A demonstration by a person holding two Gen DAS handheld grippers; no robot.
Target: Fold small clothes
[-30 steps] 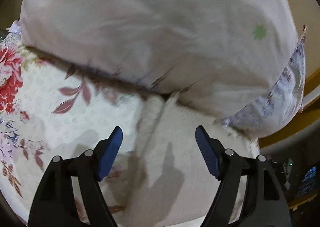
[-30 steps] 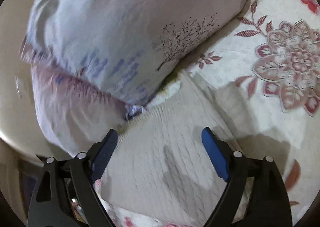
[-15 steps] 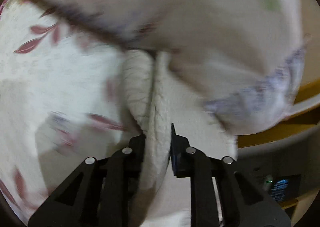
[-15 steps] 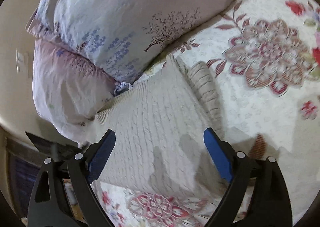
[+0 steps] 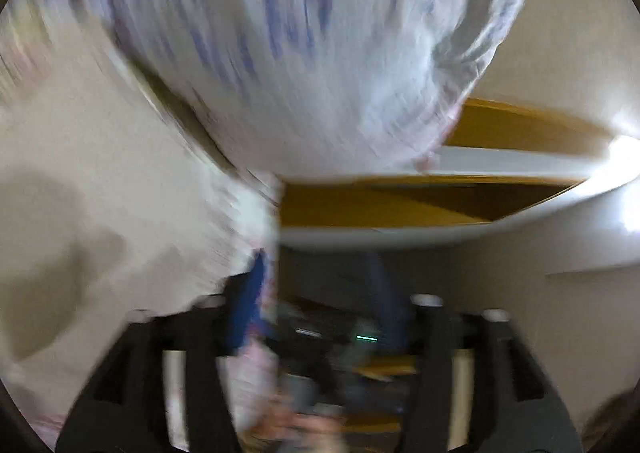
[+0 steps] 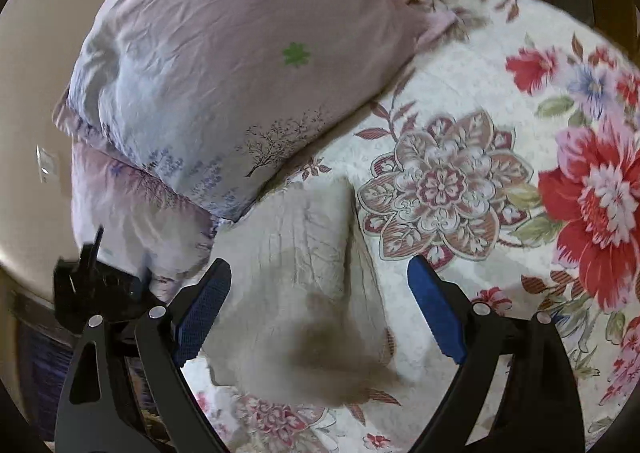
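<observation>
My right gripper (image 6: 318, 309) hovers wide open over the cream cable-knit garment (image 6: 304, 253), lying folded beside 2 pale pillows (image 6: 224, 65) at the floral bedspread's (image 6: 500, 125) edge; my left gripper (image 5: 316, 293), blurred, looks open and empty.

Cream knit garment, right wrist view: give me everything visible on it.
The cream knit garment looks like soft cable-textured wool, folded into a rough rectangle with a raised fold along its right side. It lies flat on the floral bedspread, its top edge against the pillows. The open right gripper hovers above, casting a shadow.
</observation>
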